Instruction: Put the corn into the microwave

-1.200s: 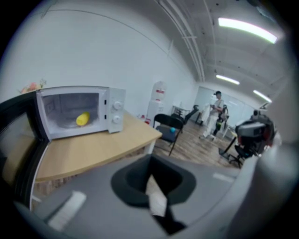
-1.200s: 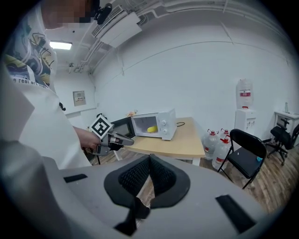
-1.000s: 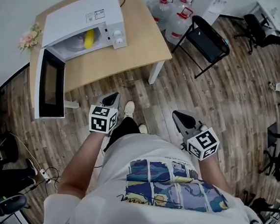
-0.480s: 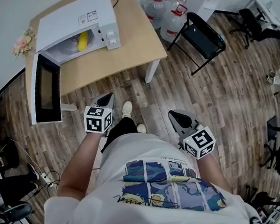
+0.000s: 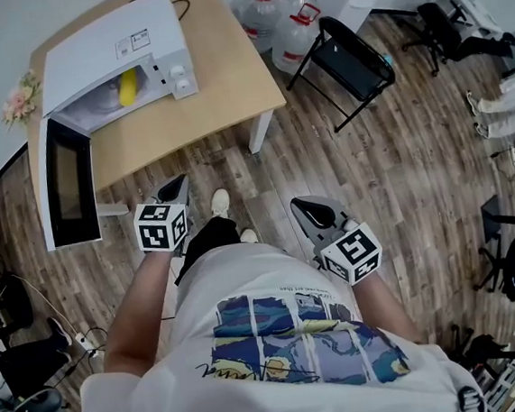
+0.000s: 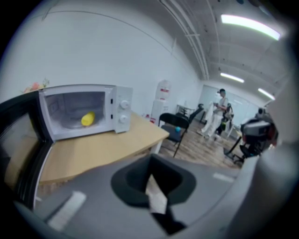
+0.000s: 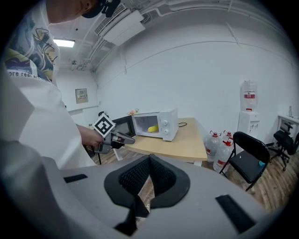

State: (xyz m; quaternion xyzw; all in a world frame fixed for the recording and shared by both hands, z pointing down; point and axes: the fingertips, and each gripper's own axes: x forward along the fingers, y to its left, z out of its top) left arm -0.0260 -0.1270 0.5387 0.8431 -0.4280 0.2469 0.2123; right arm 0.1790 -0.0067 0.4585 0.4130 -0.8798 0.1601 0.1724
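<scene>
Corn [image 5: 127, 88] is inside the microwave [image 5: 107, 52], lying on the cavity floor toward the right side, next to the control panel with two knobs. The microwave door [image 5: 65, 180] is swung fully open to the left, past the edge of the table [image 5: 211, 96]. The microwave sits at the back left of the table, and flowers [image 5: 17, 99] are against the wall beside it. Left gripper [image 5: 179, 183] has its jaws closed tip to tip with nothing between them. It is held low in front of the person, off the table's near edge, pointing toward the microwave. Right gripper [image 5: 301, 205] is also closed and empty, with only floor showing through the narrow wedge behind the touching tips. It is held over the wood floor [image 5: 390, 170], well apart from the table. A black folding chair [image 5: 348, 60] stands right of the table, with water bottles [image 5: 287, 27] behind it. Neither gripper is touching the microwave or the door.
</scene>
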